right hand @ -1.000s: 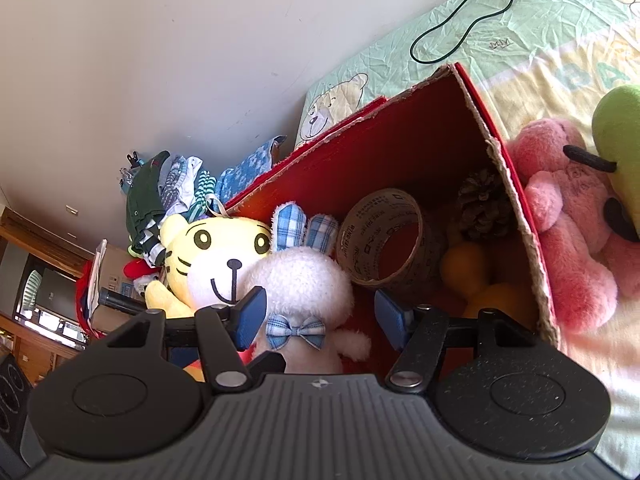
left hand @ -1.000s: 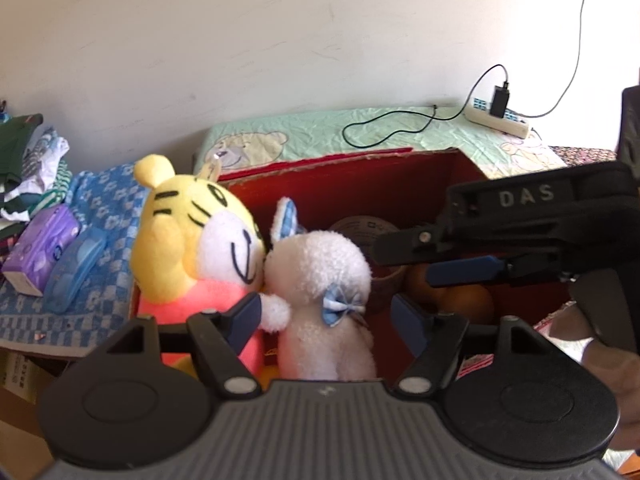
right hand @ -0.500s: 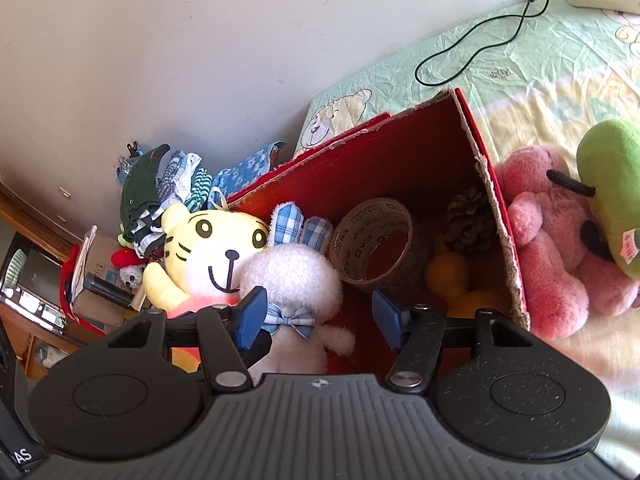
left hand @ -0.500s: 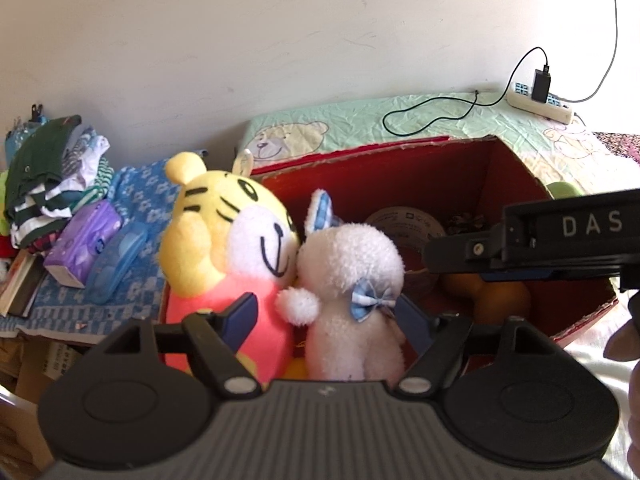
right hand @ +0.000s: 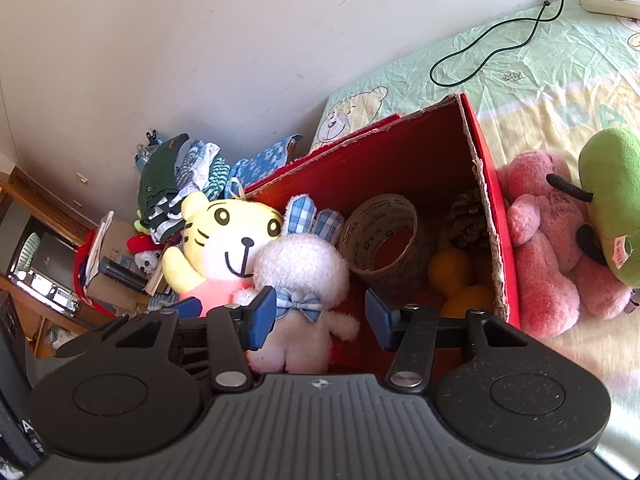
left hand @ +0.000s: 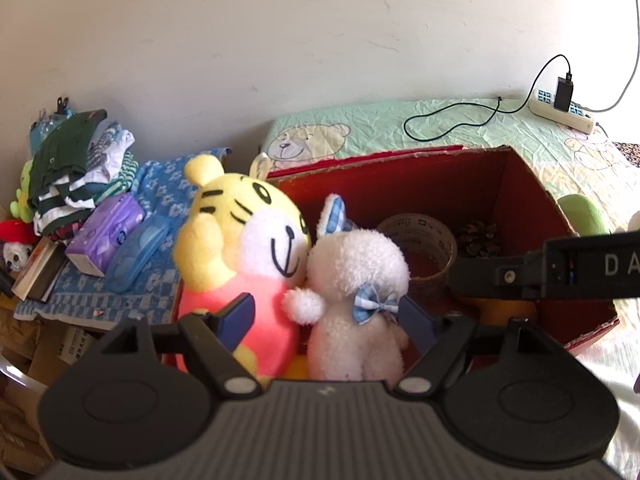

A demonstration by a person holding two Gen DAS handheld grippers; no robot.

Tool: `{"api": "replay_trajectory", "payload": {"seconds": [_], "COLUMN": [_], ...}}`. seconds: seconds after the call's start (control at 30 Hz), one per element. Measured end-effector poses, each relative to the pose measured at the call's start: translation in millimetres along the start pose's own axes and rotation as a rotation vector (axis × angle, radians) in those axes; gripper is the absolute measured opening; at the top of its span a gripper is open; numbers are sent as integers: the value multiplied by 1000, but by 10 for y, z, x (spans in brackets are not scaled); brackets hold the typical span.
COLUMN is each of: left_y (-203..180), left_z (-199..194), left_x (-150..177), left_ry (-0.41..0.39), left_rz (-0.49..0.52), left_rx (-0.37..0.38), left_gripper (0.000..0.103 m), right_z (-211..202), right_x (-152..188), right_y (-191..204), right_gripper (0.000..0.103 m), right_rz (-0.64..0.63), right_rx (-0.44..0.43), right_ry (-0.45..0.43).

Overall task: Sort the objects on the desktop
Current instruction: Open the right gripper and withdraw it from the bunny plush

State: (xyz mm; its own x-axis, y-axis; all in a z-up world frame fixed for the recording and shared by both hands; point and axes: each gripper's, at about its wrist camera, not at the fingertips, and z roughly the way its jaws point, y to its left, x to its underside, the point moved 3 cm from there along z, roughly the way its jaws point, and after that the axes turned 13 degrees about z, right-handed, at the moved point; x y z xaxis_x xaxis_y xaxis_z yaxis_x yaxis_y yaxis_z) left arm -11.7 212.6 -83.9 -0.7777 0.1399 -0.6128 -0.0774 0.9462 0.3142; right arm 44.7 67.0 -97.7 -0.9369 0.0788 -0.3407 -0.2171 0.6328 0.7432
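Plush toys packed in a red cardboard box [left hand: 524,184] on a bed, with both grippers poised above it.

Left gripper [left hand: 328,316] has its jaws opening around the yellow tiger plush [left hand: 240,240] and the white bunny plush [left hand: 352,280], pads not pressing on either toy. Right gripper [right hand: 320,316] has its jaws closing, the bunny's body partly between them but not pinched; seen from the left wrist it reaches in over the box from the right. Tiger and bunny sit upright, touching, at the left end of the box. Beside them stands a tape roll [right hand: 380,240], then a pine cone [right hand: 468,216] and oranges [right hand: 452,272]. Outside the box's right wall lie a pink plush [right hand: 540,248] and a green plush [right hand: 612,184] on the bed sheet [right hand: 540,72].
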Motion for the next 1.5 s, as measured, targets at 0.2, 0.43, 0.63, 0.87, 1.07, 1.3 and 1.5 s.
{"api": "replay_trajectory", "payload": {"seconds": [0.2,0.43,0.63,0.87,1.07,1.3,1.5], "left_y": [-56,-59,-70,-61,-46,-52,-88], "left_z": [-22,-38,-25,-37,-110,-212,-325], "left_x": [-9,-3,13,19,-5,-74,-131], "left_ry": [12,28,35,31,22,14,17], "left_rz": [4,-8,-6,-9,-20,-23,-38], "left_rx": [-28,-50,-61,-57,-55,-40,17], "left_gripper": [84,84,86,87,89,94,94], "right_z": [-52,-79,-75,-71,-143,-354,-598], "right_x": [9,37,55,87,89,94,123], "right_y": [-19,-17,-16,-14,-35,-70,-209], "right_gripper": [51,50,46,45,46,48,55], "right_rz": [1,-11,-25,-48,-30,-19,0], "right_rx": [-17,-22,-7,2,-33,-97,-128], "right_ry": [10,20,15,0,-13,-55,-111]}}
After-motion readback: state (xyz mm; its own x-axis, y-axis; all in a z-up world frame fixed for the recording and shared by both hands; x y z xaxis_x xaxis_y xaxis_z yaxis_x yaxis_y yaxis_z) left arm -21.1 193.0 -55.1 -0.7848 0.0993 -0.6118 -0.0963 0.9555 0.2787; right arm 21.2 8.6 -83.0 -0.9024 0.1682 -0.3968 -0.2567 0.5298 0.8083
